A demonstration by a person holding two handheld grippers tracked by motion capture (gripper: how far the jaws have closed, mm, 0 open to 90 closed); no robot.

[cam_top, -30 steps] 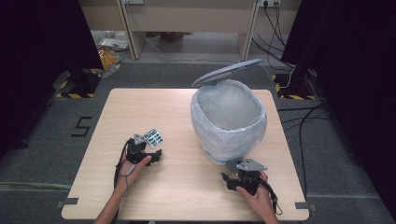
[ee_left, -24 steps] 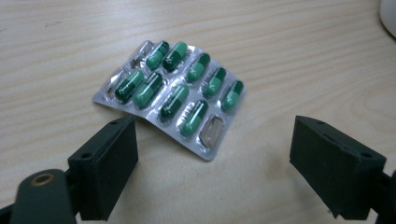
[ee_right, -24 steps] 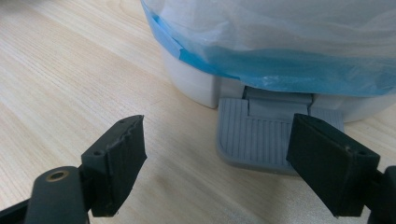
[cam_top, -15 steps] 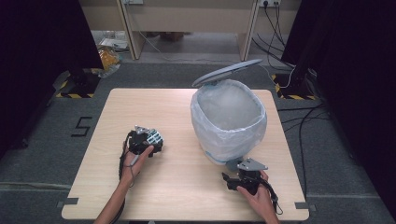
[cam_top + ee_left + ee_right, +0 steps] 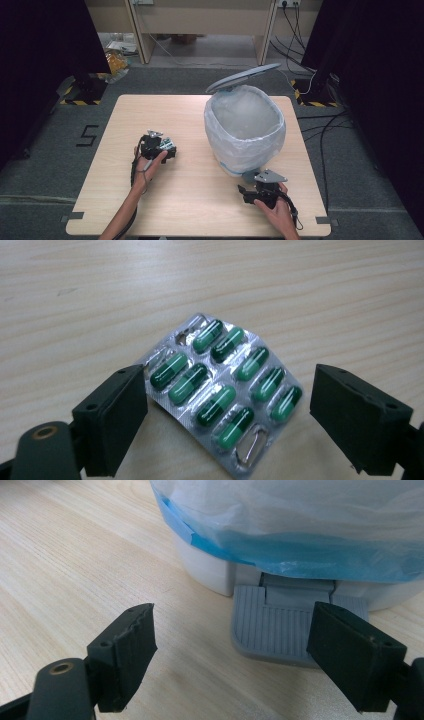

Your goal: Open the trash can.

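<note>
A silver blister pack of green capsules lies flat on the wooden table, left of centre. My left gripper stands open around it: the left jaw is close to the pack's edge, the right jaw well apart from it. From above, the left gripper covers most of the pack. My right gripper rests near the front right, open and holding nothing. Its jaws face the grey foot pedal of a bin.
A white pedal bin lined with a translucent bag stands right of centre, its grey lid tipped up at the back. The bag has a blue band low on it. The pedal juts towards the front edge.
My left hand has moved away from the table's front edge, bringing its gripper over the blister pack. The pack, the bin and the right gripper have stayed put.
</note>
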